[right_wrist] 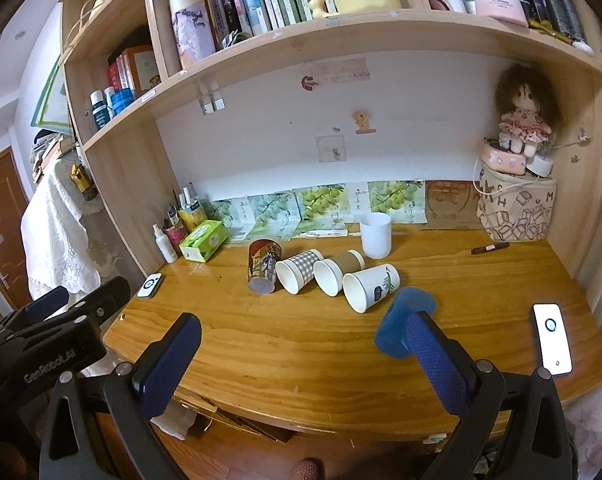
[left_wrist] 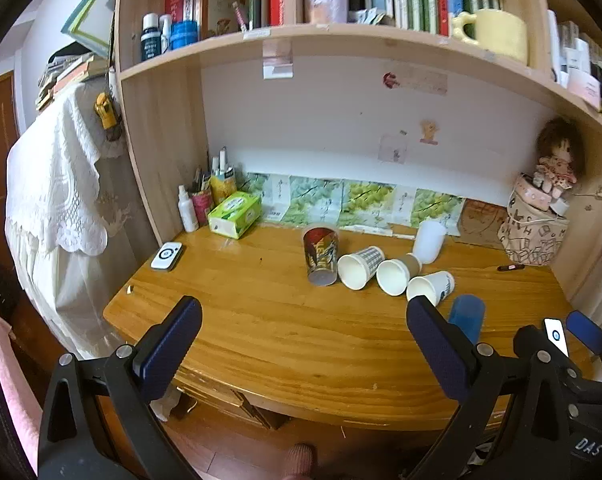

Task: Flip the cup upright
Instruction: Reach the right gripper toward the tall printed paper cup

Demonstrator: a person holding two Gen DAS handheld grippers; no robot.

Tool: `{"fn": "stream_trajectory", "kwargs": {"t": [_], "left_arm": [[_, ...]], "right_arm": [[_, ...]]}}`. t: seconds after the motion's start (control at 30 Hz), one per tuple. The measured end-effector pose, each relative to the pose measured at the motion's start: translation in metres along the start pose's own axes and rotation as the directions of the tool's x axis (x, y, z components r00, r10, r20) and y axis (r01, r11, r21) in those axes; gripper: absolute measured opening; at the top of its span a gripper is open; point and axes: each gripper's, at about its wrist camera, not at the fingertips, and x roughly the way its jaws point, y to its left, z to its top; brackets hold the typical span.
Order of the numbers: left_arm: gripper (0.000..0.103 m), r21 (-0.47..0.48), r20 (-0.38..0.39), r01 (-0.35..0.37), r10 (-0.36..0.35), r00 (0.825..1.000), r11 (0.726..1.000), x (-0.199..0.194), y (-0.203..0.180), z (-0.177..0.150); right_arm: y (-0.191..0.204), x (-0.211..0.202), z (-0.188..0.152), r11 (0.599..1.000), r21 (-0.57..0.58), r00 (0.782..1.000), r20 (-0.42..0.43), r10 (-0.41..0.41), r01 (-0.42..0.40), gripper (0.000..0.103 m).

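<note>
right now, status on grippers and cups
Left gripper open, right gripper open, both empty. Five cups on their sides on desk; blue cup nearest. White cup upright behind. Nothing blocking.

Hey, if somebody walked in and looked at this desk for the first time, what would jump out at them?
Probably the row of tipped-over cups in the middle of the wooden desk: a red printed cup, a checked cup, a brown-banded cup, a white cup with a tree print and a blue cup nearest the camera. Behind them a white cup stands upright, and a doll sits at the back right.
</note>
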Motion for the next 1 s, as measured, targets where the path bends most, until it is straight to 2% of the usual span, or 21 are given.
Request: {"fn": "stream_trajectory", "kwargs": {"t": [0.23,0.4,0.7,0.8,0.9,1.0], "left_arm": [[0.102,-0.001,-0.059,0.012,-0.012,0.998,1.000,0.028,0.005,0.007],[0.102,-0.002,-0.090,0.012,-0.012,0.996,1.000,0.052,0.012,0.015],[0.102,0.070,-0.075,0.038,-0.033,0.997,0.997,0.099,0.032,0.043],[0.102,0.084,-0.078,0.066,-0.060,0.995,0.994,0.116,0.041,0.051],[0.102,0.085,-0.100,0.146,-0.137,0.985,0.986,0.138,0.051,0.060],[0.102,0.103,-0.104,0.184,-0.173,0.979,0.978,0.156,0.056,0.066]], "right_arm": [[0.002,0.020,0.004,1.000,-0.023,1.000,0.013,0.003,-0.003,0.103],[0.004,0.043,0.011,1.000,-0.016,1.000,-0.021,-0.003,0.002,0.103],[0.016,0.106,0.038,1.000,0.021,0.995,-0.104,0.010,-0.008,0.103],[0.020,0.132,0.052,0.999,0.036,0.992,-0.128,0.021,-0.016,0.103],[0.026,0.163,0.070,0.997,0.060,0.988,-0.146,0.049,-0.041,0.103],[0.031,0.192,0.085,0.995,0.076,0.984,-0.165,0.071,-0.059,0.103]]}}
